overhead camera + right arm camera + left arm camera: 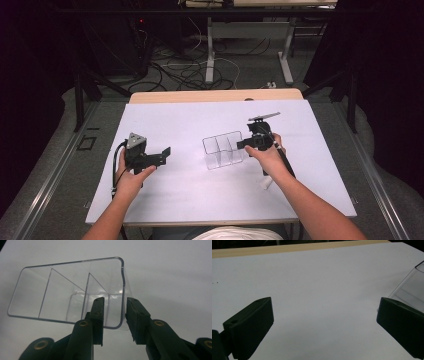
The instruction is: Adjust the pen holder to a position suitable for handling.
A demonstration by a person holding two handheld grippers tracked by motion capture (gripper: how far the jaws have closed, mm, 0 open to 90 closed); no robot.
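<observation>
A clear plastic organiser [222, 150] with three compartments stands upright near the middle of the white table top [200, 195]. My right gripper [243, 144] is at its right end. In the right gripper view the jaws [115, 303] straddle the organiser's [62, 290] end wall, one finger inside the end compartment and one outside, with a gap still showing beside the wall. My left gripper [165, 152] hovers to the left of the organiser, apart from it. Its jaws [324, 315] are spread wide over bare table, with a corner of the organiser [412, 287] at the right edge.
A wooden strip [215, 95] runs along the far edge of the table. Beyond it are cables and desk legs [210, 60] on the floor. A small white piece [266, 183] lies under the right forearm. Dark frame posts stand on both sides.
</observation>
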